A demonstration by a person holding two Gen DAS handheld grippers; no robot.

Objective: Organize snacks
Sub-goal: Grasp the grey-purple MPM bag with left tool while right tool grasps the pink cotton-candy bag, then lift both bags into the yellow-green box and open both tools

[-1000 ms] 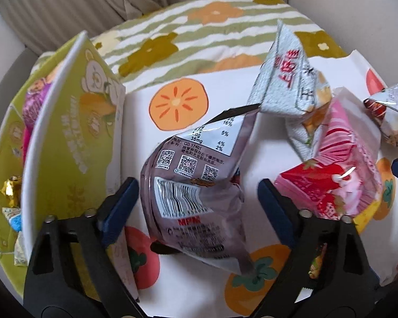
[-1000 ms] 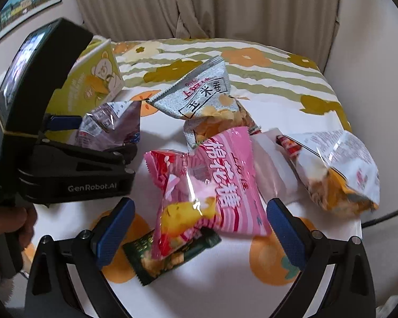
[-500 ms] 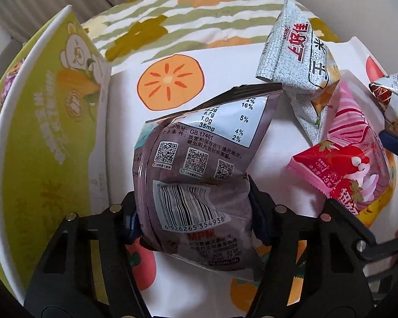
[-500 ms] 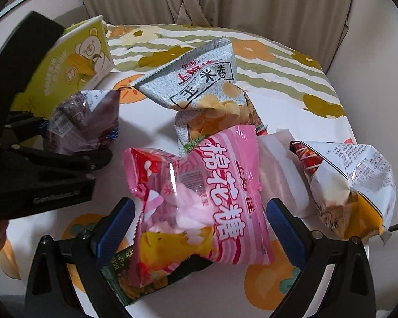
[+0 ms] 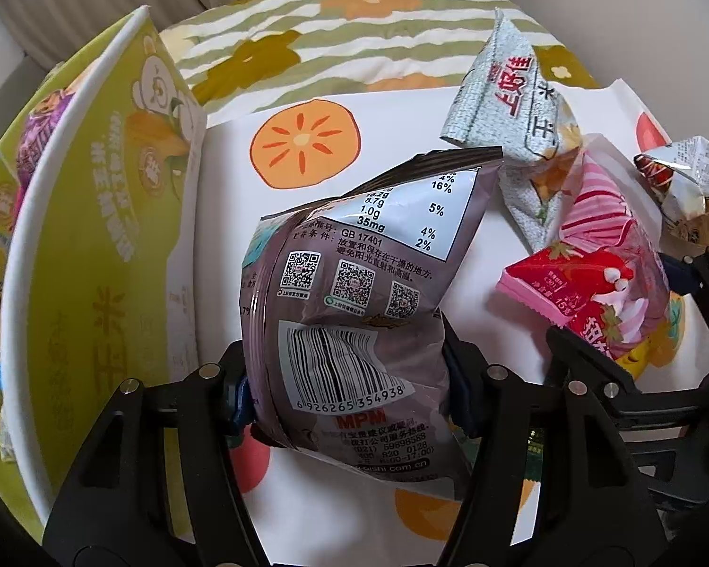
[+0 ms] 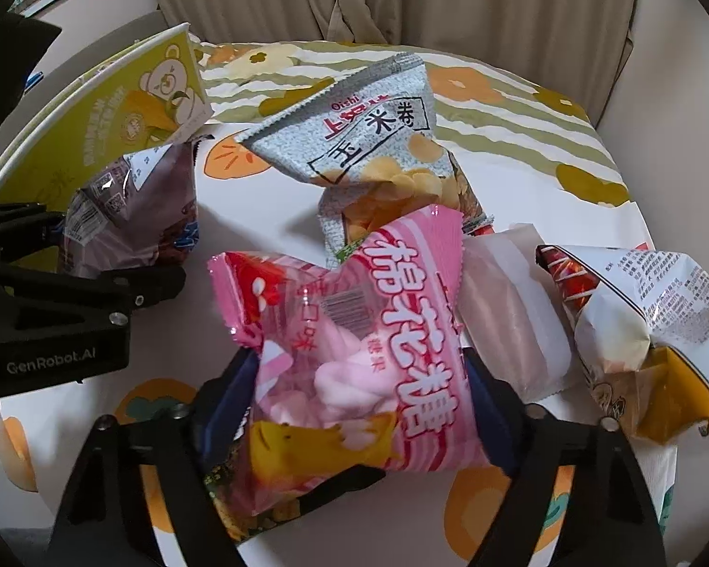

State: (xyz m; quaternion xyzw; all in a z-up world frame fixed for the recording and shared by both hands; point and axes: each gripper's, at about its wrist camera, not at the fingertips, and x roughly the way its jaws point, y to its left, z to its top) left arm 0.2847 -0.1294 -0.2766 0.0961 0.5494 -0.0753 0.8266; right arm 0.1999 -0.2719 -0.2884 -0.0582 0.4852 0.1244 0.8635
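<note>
— On the persimmon-print table [image 5: 302, 141], what's in hand right now?

— Two bags at once. The purple snack bag [image 5: 354, 312] stands between the pads of the left gripper [image 5: 350, 392], squeezed at its barcode end, its lower edge near or on the cloth. The pink marshmallow bag [image 6: 364, 354] sits in the right gripper [image 6: 359, 401], whose jaws have just been closing; the pads now press its sides and the film bulges between them.

— So which step is that?

— Picking up, I'd judge: both grasps made, neither bag carried anywhere yet.

— And where should they go?

— Most likely the green bear-print box [image 5: 99, 245] at the left, which already holds a few wrapped sweets (only glimpsed at its edge). The purple bag is just beside its wall.

— What does the next move need?

— A lift clear of the box rim before crossing over it, and care with the pink bag: a dark green packet [image 6: 227, 486] lies under it and could drag along. The grey corn-roll bag [image 6: 368, 127] and the white-and-orange bag [image 6: 652, 330] wait behind.
</note>
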